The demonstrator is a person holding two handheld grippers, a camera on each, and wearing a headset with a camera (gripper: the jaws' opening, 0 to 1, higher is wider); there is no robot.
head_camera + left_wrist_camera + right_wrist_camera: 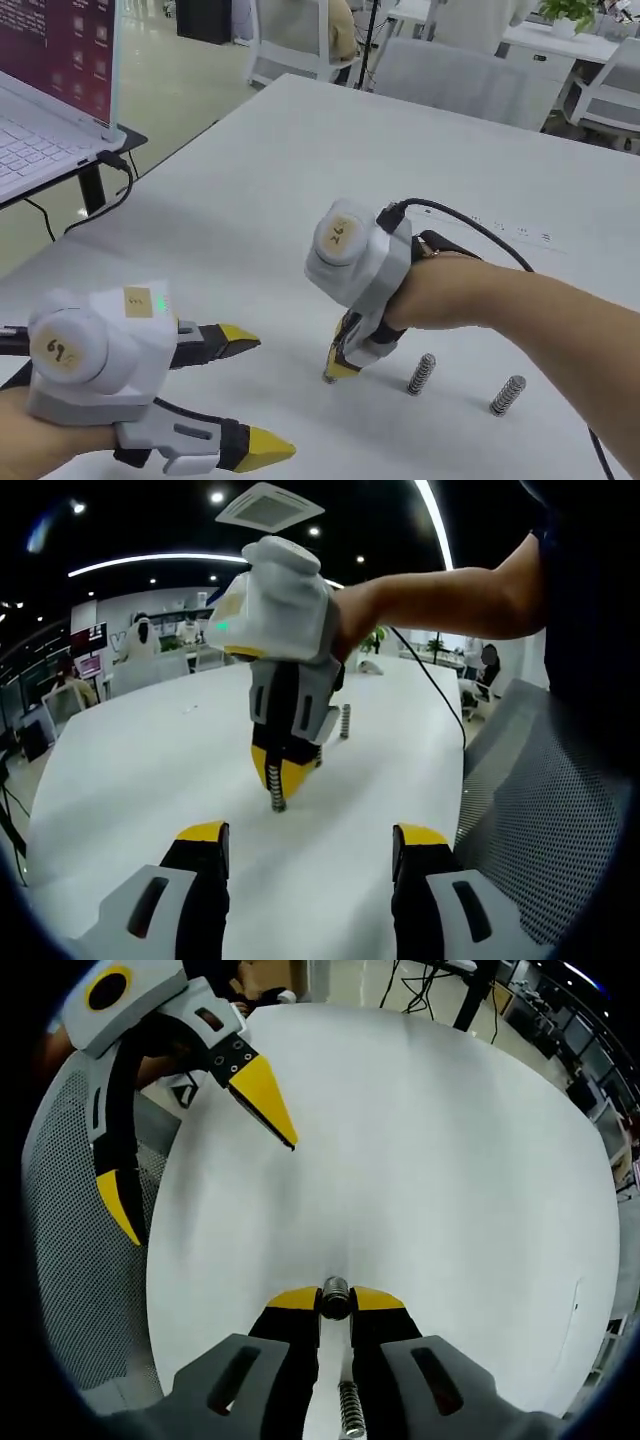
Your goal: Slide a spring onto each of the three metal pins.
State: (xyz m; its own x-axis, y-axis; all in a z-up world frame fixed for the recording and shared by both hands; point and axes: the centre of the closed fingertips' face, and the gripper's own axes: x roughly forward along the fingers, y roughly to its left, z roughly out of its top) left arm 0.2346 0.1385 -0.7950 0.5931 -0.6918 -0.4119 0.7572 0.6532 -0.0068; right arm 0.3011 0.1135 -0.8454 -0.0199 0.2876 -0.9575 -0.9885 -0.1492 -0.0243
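My right gripper (335,368) points down at the white table (300,160), shut on a small metal spring (329,377) whose lower end touches the tabletop. The same spring (277,798) hangs below the right gripper (283,770) in the left gripper view. It appears end-on as a spring (335,1298) between the yellow tips of the right gripper (335,1302). Two more springs (421,373) (507,395) stand upright to its right; any pin inside them is hidden. My left gripper (255,394) hovers open at the near left, apart from everything.
A laptop (40,110) on a stand sits at the far left, its cable (110,205) trailing over the table edge. A black cable (470,225) runs from the right gripper. Office chairs (470,70) stand beyond the far edge. A mesh chair (540,810) is close by.
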